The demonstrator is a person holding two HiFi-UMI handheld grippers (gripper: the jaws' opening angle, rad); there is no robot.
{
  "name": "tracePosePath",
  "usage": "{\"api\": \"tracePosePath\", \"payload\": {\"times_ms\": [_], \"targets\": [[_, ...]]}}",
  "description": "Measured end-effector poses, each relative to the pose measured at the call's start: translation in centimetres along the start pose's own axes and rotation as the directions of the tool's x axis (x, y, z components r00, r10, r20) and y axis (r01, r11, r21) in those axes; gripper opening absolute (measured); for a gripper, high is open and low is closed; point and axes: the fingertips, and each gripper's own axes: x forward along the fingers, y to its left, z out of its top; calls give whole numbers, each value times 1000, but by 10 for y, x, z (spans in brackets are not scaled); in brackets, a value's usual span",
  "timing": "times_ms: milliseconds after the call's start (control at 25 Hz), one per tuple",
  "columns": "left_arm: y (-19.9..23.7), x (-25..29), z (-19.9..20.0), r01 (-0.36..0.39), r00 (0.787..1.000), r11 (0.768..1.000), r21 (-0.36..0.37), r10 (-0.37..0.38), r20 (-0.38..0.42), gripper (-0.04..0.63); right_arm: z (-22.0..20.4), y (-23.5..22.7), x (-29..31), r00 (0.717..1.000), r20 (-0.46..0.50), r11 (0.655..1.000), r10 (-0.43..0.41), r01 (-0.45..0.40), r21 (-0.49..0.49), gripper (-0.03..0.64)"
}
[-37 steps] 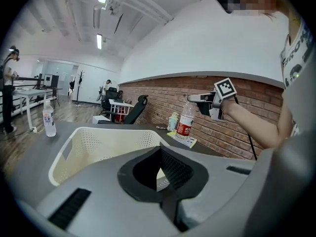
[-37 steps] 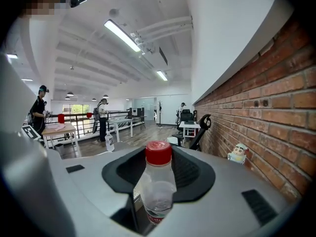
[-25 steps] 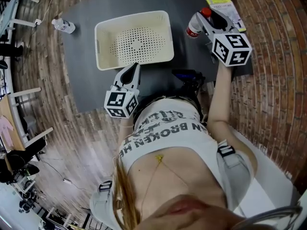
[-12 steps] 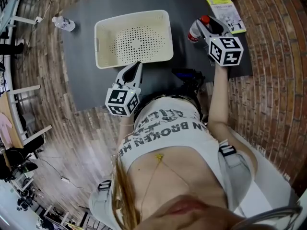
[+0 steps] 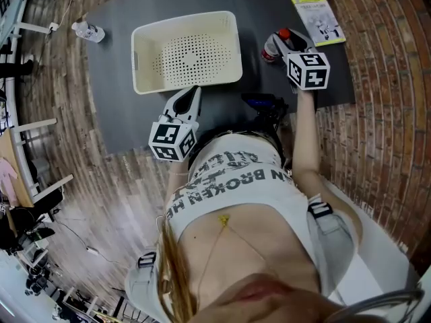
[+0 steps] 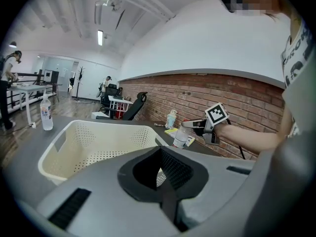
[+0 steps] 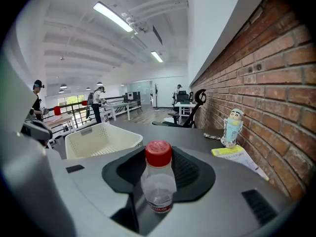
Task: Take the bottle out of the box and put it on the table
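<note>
- Between right gripper's [image 5: 285, 41] jaws: clear plastic bottle [image 7: 158, 180], red cap [image 7: 158, 153], clamped upright.
- Left of it: perforated cream plastic box [image 5: 186, 20].
- Left gripper [image 5: 193, 93] clenched, empty.
- Label band [image 7: 161, 209] seen only in right gripper view.

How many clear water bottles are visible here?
2. A red-capped bottle sits between the right gripper's jaws; a second bottle stands left of the basket. None seems hidden.

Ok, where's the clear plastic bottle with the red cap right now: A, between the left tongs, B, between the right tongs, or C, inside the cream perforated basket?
B: the clear plastic bottle with the red cap sits gripped between the right tongs, outside the cream perforated basket.
</note>
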Motion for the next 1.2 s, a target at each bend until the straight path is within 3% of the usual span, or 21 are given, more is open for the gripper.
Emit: {"api": "tracePosePath", "payload": {"times_ms": [520,1200], "targets": [[1,0,-2,-3,1000,1000,-18,3,1,5,-11,4,2,999,38,999,1,0,-37,156],[5,-2,-2,0,1000,1000,-15,0,7,5,-15,4,-2,996,90,1000,-20,22,-17,158]]}}
